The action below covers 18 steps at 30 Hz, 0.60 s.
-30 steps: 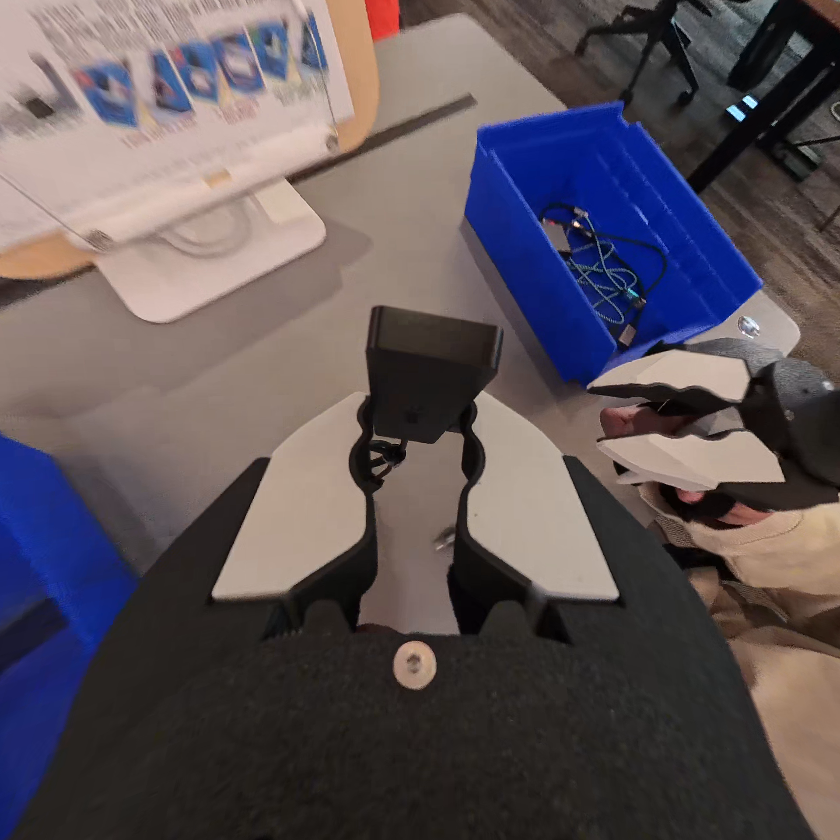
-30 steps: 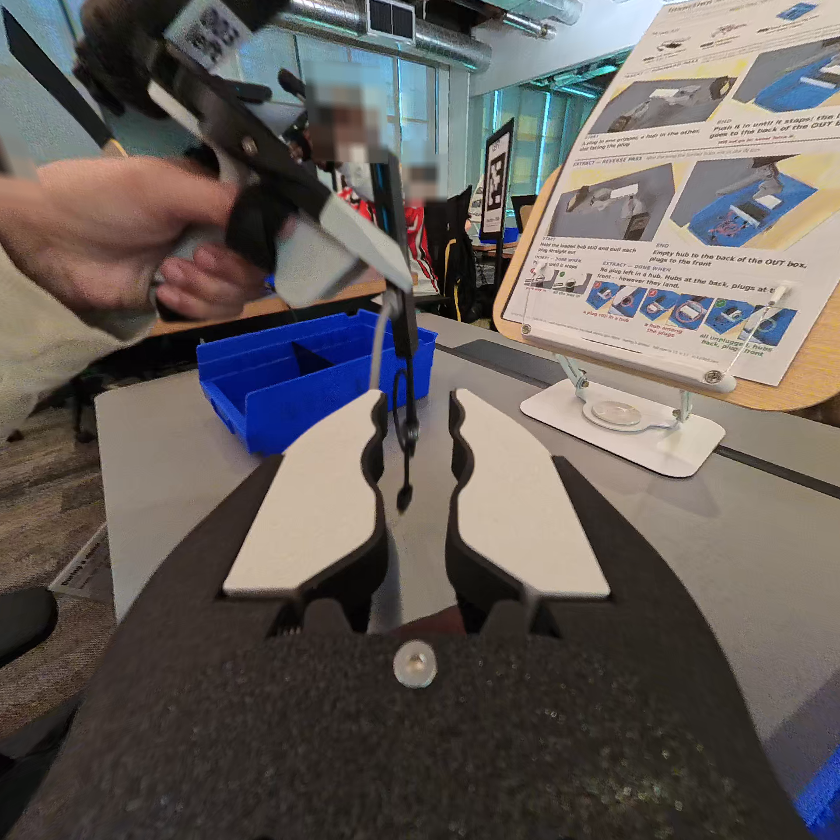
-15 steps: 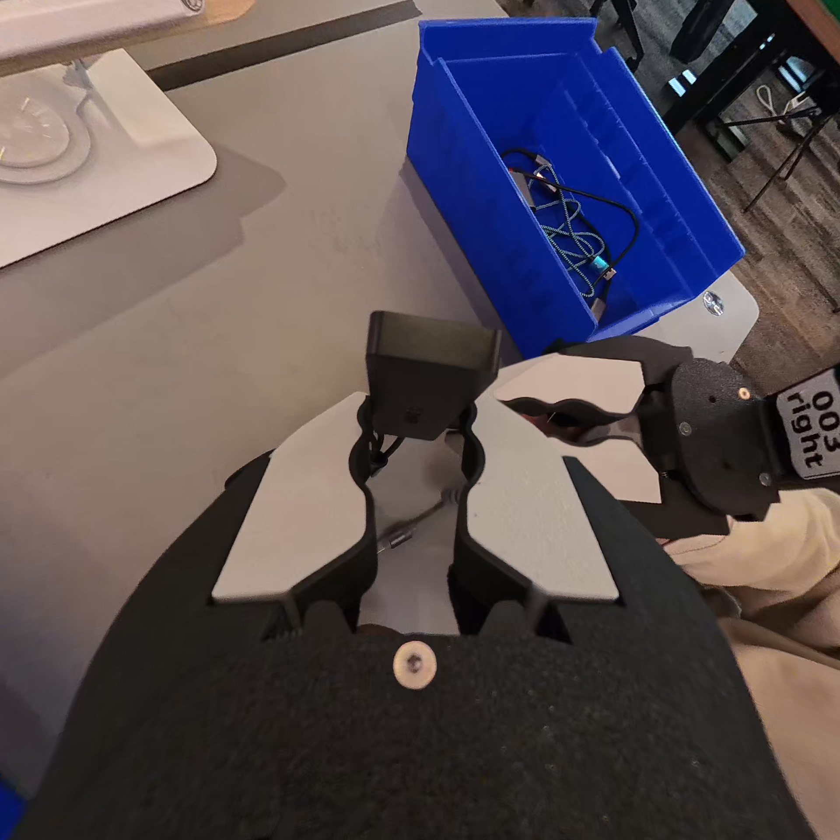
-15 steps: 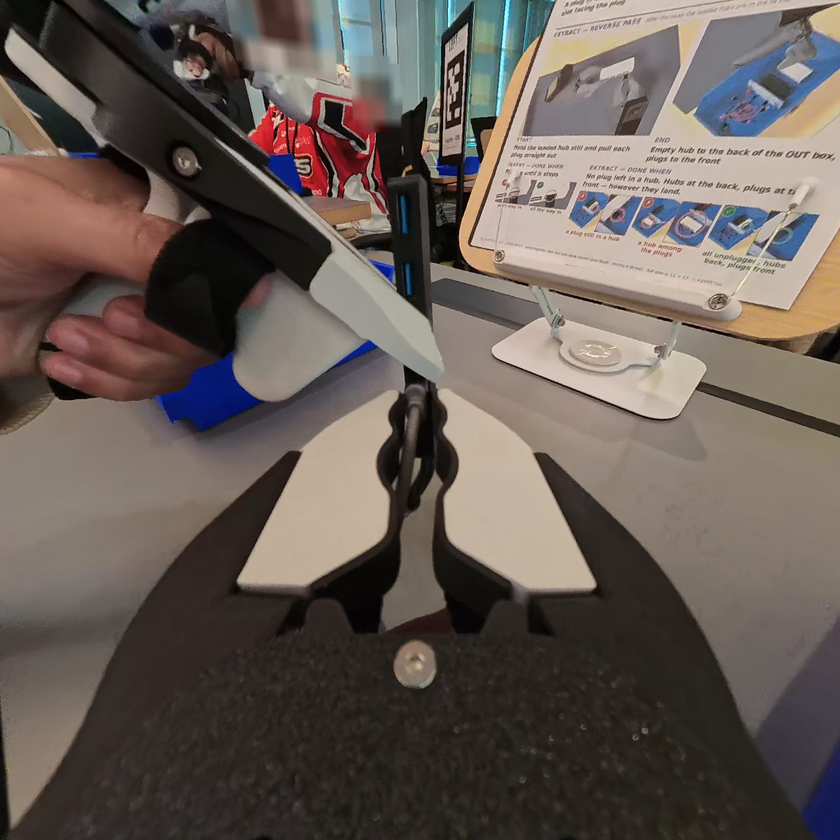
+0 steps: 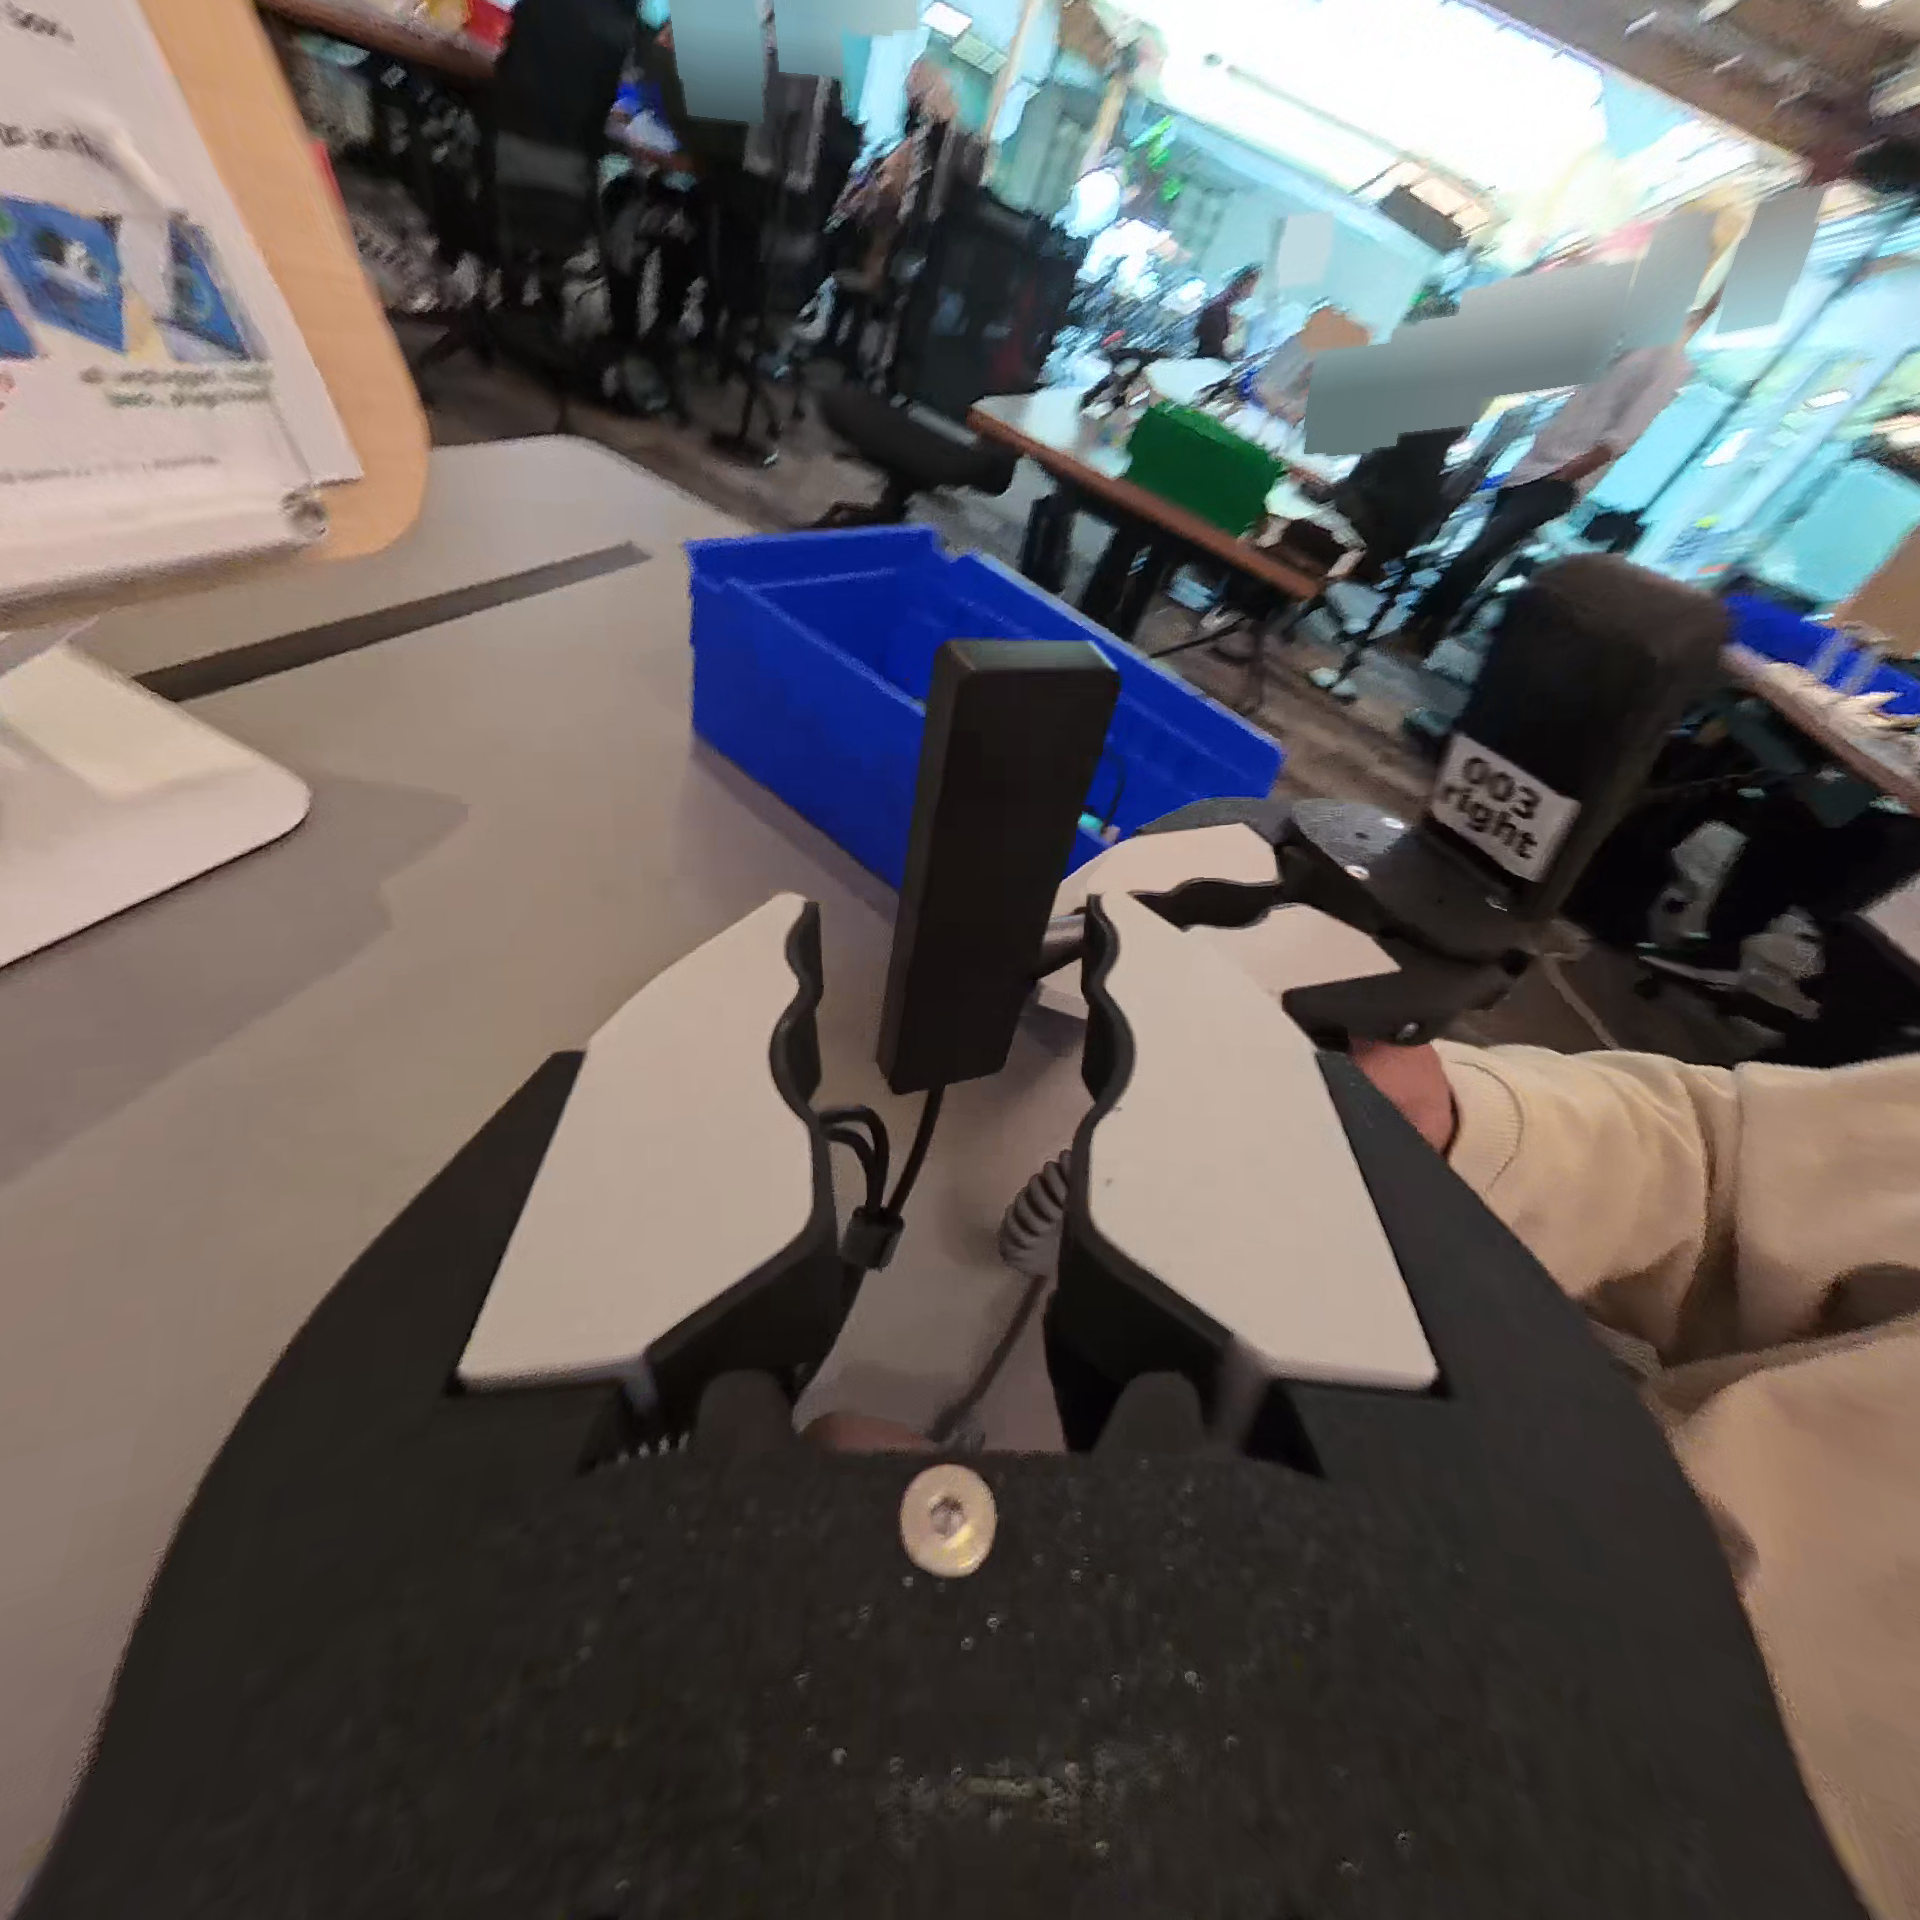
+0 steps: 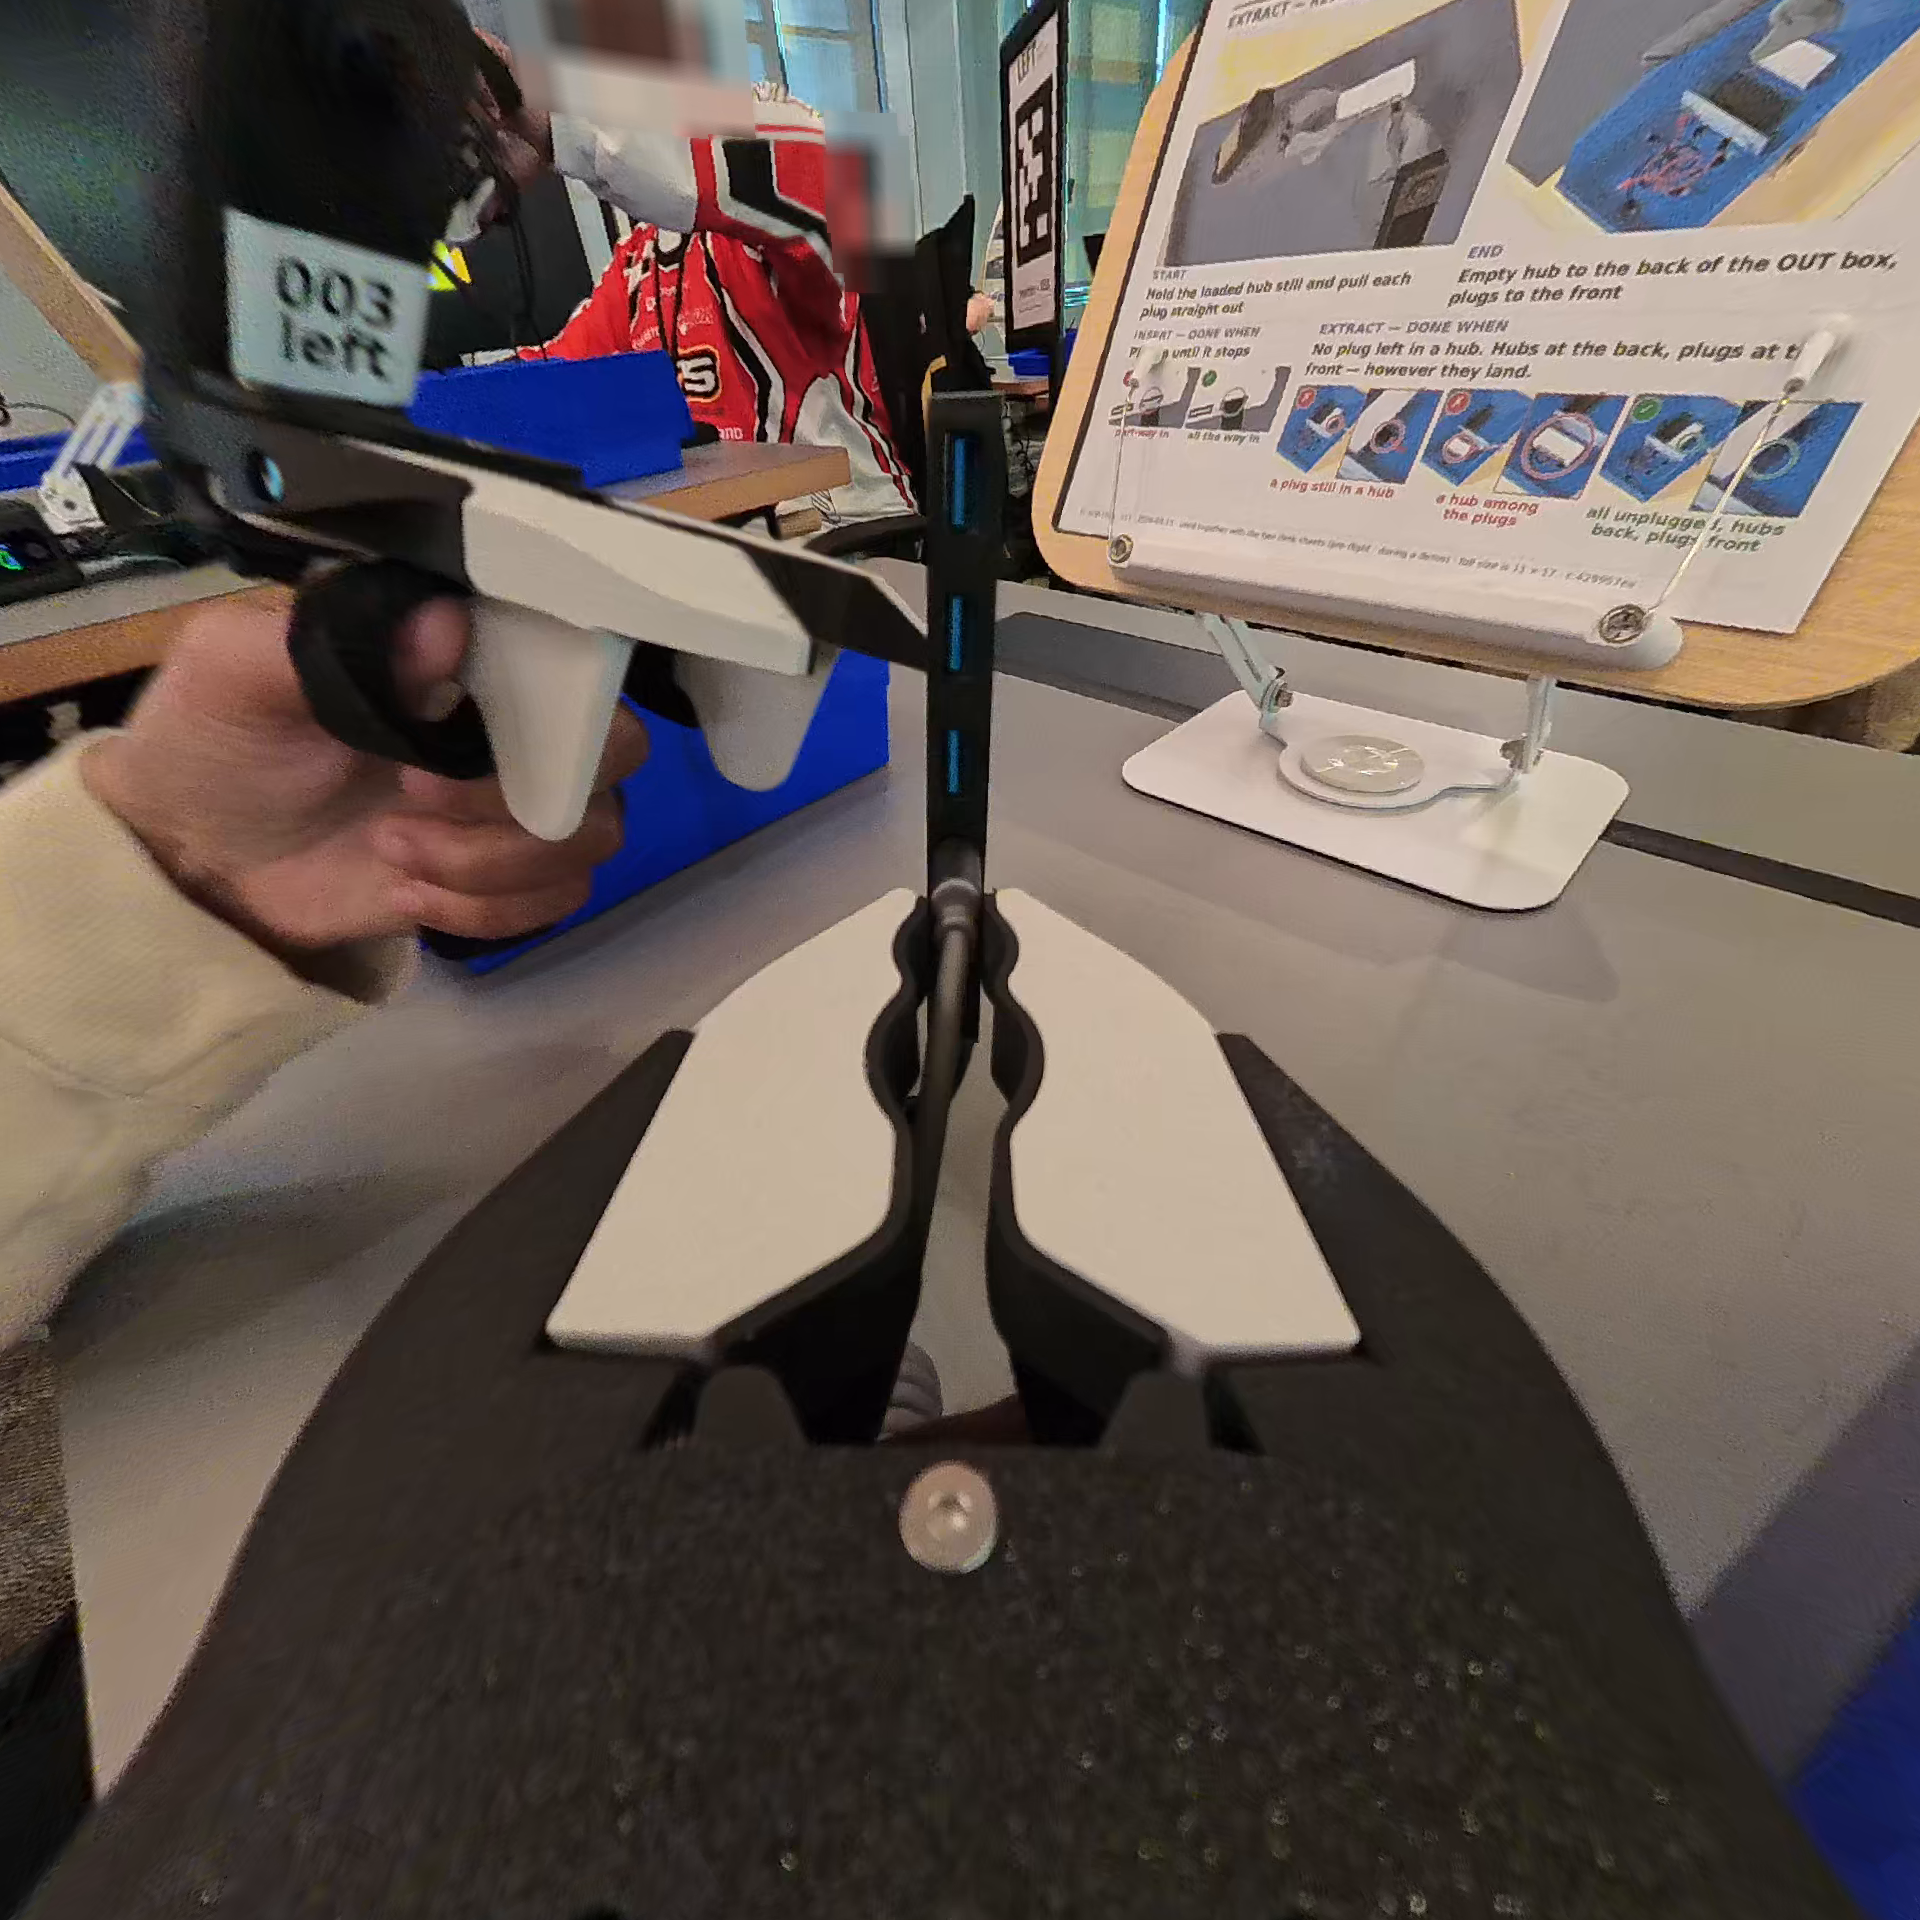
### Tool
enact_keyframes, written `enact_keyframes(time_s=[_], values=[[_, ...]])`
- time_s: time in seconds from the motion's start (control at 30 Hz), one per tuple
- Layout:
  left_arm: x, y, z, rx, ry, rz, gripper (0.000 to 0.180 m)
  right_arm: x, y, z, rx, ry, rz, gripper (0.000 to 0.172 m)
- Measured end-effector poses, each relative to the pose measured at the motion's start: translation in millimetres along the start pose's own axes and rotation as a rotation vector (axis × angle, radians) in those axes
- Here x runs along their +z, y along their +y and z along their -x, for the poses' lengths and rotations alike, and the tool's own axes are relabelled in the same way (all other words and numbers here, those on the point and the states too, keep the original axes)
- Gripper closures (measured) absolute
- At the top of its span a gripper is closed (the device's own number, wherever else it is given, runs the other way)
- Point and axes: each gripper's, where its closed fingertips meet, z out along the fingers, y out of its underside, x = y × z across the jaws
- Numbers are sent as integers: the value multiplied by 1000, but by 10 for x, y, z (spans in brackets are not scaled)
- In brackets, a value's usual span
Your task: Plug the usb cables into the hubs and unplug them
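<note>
Left claw [image 5: 948, 940] gapes around the hub [image 5: 992, 862]; right claw [image 6: 951, 914] clamps its plug [image 6: 954, 883].

Bright, diffuse daylight from windows [image 5: 1403, 125] at back, blown out to glare in left wrist view. Soft shadows under white stand [image 6: 1382, 800] on worktop [image 6: 1455, 1091]. Wide-angle bending at edges; background and hand [image 6: 343, 821] motion-blurred.

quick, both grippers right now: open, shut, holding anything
Left gripper: open; the black hub stands between its fingers with gaps on both sides, not gripped.
Right gripper: shut on the cable plug in the hub's lowest port.
</note>
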Motion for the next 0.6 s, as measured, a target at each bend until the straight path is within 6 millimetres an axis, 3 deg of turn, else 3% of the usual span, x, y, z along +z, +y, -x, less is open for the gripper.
enact_keyframes(time_s=[0.27,0.6], values=[[-7,-106,-214,-5,448,-136,150,-16,6,189,-5,-113,-2,163],[-21,-91,-337,53,749,-24,167,-39,62,274,66,-254,14,163]])
